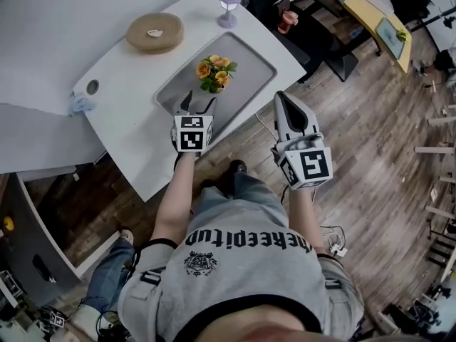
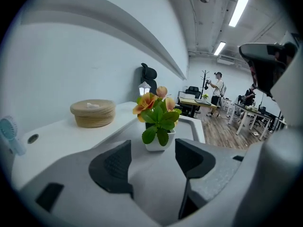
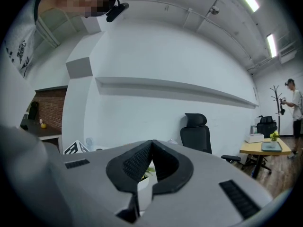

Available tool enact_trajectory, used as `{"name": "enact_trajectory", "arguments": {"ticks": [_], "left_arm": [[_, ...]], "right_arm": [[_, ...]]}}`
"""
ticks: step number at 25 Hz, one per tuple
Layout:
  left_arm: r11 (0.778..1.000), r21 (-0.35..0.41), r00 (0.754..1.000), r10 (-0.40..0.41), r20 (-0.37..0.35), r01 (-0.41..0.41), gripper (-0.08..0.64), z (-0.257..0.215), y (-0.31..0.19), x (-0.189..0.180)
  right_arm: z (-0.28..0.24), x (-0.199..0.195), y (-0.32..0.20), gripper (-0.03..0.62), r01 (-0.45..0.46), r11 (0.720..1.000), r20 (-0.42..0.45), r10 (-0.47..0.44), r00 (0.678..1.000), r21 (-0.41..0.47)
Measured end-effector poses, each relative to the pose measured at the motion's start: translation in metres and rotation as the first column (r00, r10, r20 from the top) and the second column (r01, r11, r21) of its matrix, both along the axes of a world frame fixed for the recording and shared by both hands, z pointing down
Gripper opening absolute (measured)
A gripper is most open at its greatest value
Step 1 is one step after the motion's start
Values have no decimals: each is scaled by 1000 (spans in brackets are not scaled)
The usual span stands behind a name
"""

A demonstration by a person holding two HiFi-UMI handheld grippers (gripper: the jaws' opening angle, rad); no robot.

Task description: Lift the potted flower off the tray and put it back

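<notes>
The potted flower point(image 1: 215, 73), orange blooms and green leaves in a small white pot, stands on the grey tray point(image 1: 251, 57) on the white table. My left gripper point(image 1: 198, 102) hangs over the tray's near end, just short of the plant. In the left gripper view the pot point(image 2: 159, 141) stands upright on the tray point(image 2: 197, 126) beyond the open jaws of the left gripper point(image 2: 151, 159), with nothing between them. My right gripper point(image 1: 281, 98) is off the table's corner, over the floor, with its jaws shut and empty; its tips meet in the right gripper view point(image 3: 151, 144).
On the table stand a round wooden lidded box point(image 1: 154, 31), a small lantern point(image 1: 229, 6) and a little blue fan point(image 1: 80, 104). A black office chair point(image 3: 196, 131) and a yellow desk point(image 1: 377, 21) stand beyond the table on the wooden floor.
</notes>
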State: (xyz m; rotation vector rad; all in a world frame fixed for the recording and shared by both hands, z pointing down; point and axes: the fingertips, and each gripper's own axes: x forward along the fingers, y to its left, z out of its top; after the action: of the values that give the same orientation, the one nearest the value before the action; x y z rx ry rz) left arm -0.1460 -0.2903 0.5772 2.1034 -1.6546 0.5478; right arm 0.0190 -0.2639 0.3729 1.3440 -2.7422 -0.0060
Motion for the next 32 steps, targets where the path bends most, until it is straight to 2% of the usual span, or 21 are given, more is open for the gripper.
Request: {"name": "enact_trajectory", "arguments": {"ticks": [3,6,9,12,21,32], "left_arm": [[1000,21,1000,-13,10,13,217,-13,10,-8],[999,47,1000,-22,9,22,171,-26,20,-10],[994,92,999,-51,16,50,68,-45,29,-16],[987,142,997,-75,14,72,18,-65,38,-21],[946,297,992,-128,-14,126,5,-133,64,-31],[885,446,991,-127,-45,134,5,-202,106,-28]], "right_arm": [[-1,-10,5,2,22,1000,14,-22,1000,5],[-3,-17,10,2,39,999,23,-39,999,11],[-7,-22,15,2,57,998,31,-58,998,18],[-10,-26,19,2,73,997,38,-74,997,27],[-23,-32,33,2,99,994,53,-102,993,51],[-41,-27,62,2,95,991,62,-101,993,96]]}}
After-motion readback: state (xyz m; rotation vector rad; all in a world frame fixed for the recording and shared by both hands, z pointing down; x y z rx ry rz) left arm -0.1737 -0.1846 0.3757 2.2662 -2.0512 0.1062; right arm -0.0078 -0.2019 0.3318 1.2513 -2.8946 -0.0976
